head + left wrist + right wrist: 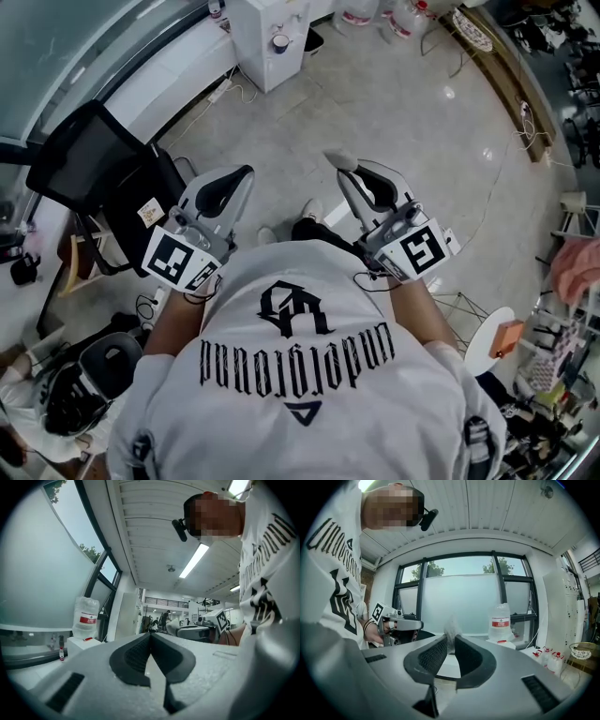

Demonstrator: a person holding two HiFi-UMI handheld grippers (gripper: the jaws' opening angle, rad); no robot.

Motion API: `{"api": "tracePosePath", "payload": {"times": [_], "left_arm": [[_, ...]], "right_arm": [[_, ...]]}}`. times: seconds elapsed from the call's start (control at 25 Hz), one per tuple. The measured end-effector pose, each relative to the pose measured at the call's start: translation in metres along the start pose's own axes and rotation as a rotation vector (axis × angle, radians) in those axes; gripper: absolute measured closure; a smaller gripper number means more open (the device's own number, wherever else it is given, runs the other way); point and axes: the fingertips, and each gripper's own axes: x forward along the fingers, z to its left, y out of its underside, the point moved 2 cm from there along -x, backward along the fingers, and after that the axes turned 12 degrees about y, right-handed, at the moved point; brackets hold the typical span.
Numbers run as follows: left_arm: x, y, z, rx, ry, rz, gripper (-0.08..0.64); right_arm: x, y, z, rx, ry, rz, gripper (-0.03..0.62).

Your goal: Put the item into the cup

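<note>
Head view: left white-and-black gripper (242, 176) closed on nothing; right white-and-black gripper (345, 178) pinching a small pale crumpled scrap (452, 631) at its very tips. No cup shows. So shallow a hold could drop it in transit.

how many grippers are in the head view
2. The left gripper is at centre left, jaws shut and empty; the right gripper is at centre right, jaws pinching a small pale item.
</note>
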Motion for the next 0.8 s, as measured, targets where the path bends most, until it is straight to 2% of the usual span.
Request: {"api": "tracePosePath", "payload": {"times": [0.32, 0.6, 0.8], "left_arm": [[0.06, 0.0, 0.022, -0.014, -0.029, 0.017, 0.545], [0.12, 0.007, 0.031, -0.017, -0.098, 0.023, 0.545], [0.145, 0.01, 0.045, -0.021, -0.143, 0.033, 0.545]], "right_arm": [[0.013, 0.002, -0.071, 0.009, -0.023, 0.012, 0.535], [0.014, 0.01, -0.145, 0.022, -0.076, 0.018, 0.535], [0.027, 0.015, -0.177, 0.022, -0.111, 0.021, 0.535]]}}
